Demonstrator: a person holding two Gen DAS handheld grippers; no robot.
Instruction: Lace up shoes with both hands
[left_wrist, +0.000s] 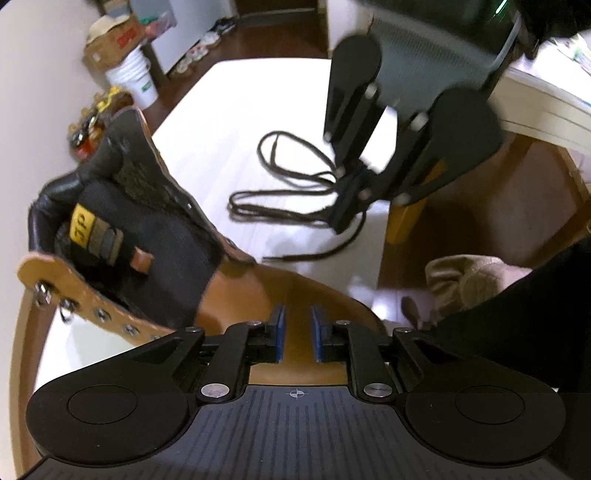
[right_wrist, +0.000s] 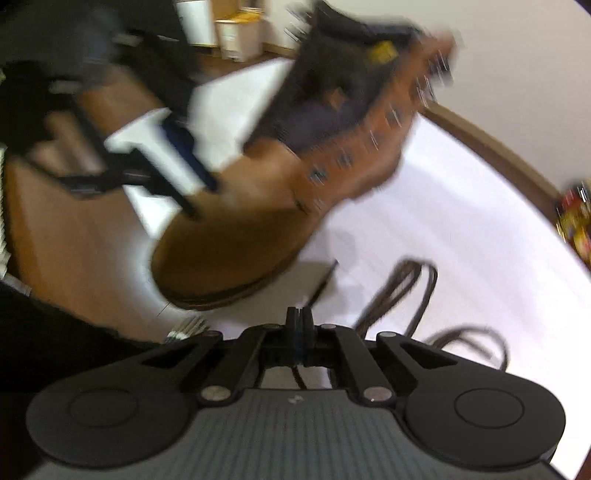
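left wrist view: the left claw (left_wrist: 297, 334) is spread over the toe of the brown boot (left_wrist: 258, 291) on the white desk (left_wrist: 229, 110); the right claw (left_wrist: 349, 206) pinches the dark lace (left_wrist: 280, 173) farther off.

right wrist view: the pads look pressed together on the lace (right_wrist: 399, 291). motion blur hides the eyelets, so the grip could slip and threading could miss.

The boot (left_wrist: 155, 236) stands on the table (left_wrist: 229, 110) near its front edge, toe (left_wrist: 295, 295) toward that edge; the lace (left_wrist: 288, 177) lies coiled beside it, nearer the table's right edge.
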